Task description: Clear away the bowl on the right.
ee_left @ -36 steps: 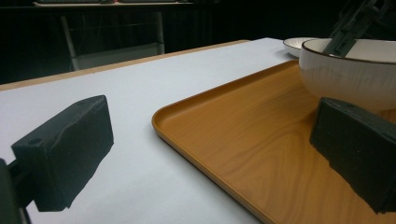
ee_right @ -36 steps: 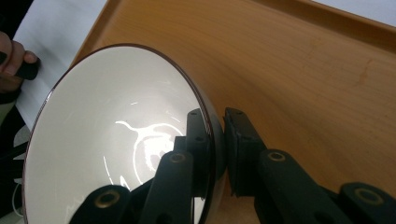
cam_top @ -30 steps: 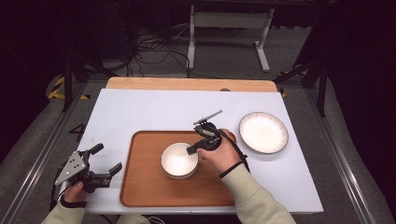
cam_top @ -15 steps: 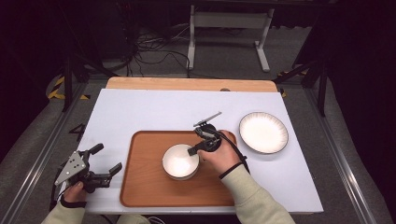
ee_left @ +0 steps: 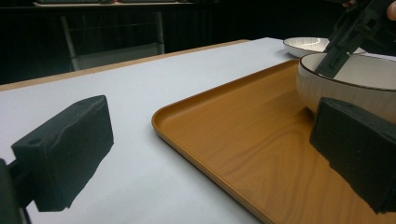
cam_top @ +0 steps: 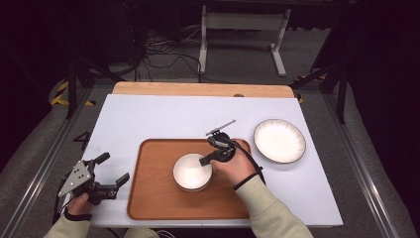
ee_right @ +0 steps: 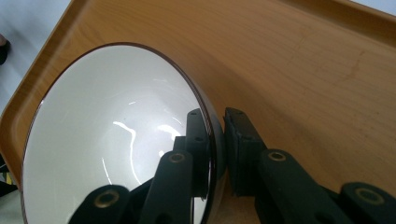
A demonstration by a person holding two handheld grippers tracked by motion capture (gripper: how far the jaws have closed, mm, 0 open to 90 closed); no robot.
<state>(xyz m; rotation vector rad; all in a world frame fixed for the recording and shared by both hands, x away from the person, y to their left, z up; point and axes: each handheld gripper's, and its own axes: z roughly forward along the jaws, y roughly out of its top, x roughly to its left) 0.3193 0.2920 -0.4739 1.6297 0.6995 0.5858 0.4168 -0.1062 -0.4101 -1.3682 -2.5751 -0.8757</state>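
Observation:
A white bowl with a dark rim rests on the wooden tray. My right gripper is shut on the bowl's right rim: in the right gripper view one jaw lies inside the bowl and the other outside, with the right gripper pinching the wall. My left gripper rests open over the white table left of the tray, nothing between its jaws. In the left gripper view the tray and bowl lie ahead of the open left gripper.
A white plate with a dark rim sits on the white table right of the tray, also seen as the plate far off. A wooden strip runs along the table's far edge. Cables and a metal stand lie on the floor beyond.

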